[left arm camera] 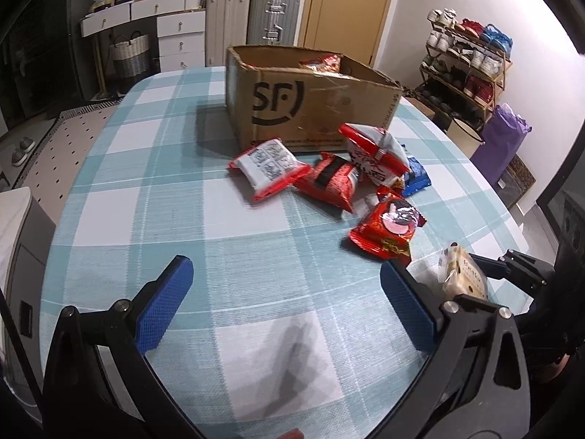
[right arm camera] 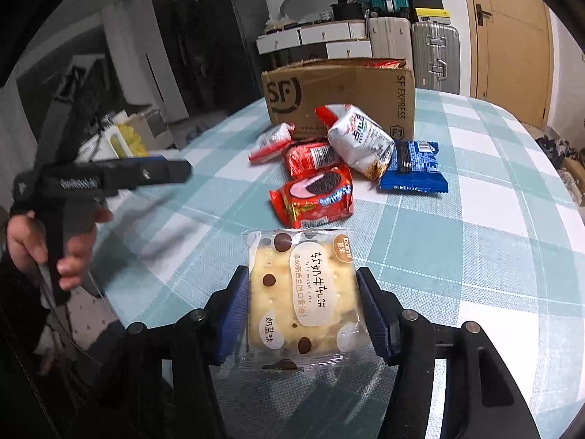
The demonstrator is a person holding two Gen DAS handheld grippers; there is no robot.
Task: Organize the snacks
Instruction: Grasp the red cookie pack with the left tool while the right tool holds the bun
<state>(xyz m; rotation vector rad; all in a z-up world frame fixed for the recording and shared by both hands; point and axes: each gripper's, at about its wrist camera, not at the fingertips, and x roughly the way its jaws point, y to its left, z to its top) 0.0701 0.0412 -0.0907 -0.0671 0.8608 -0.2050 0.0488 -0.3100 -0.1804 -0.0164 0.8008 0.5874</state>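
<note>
My right gripper point(right arm camera: 303, 292) is shut on a clear-wrapped nougat cake pack point(right arm camera: 301, 292), held just above the checked tablecloth point(right arm camera: 475, 241). That pack also shows at the right edge of the left wrist view point(left arm camera: 462, 274). My left gripper point(left arm camera: 287, 300) is open and empty above the cloth, left of the right gripper; it shows in the right wrist view point(right arm camera: 109, 175). Several snack packs lie in front of an open SF cardboard box point(left arm camera: 310, 106): a red Oreo pack point(right arm camera: 314, 194), a blue pack point(right arm camera: 415, 172), a white-red bag point(right arm camera: 360, 139) and red packs point(left arm camera: 268, 166).
The box point(right arm camera: 340, 91) holds a red pack point(left arm camera: 323, 64). Beyond the table stand suitcases point(left arm camera: 274, 18), white drawers point(left arm camera: 179, 33), a wicker basket point(left arm camera: 129, 56), a shoe rack point(left arm camera: 464, 66) and a purple bag point(left arm camera: 499, 142). A door point(left arm camera: 351, 3) is behind the box.
</note>
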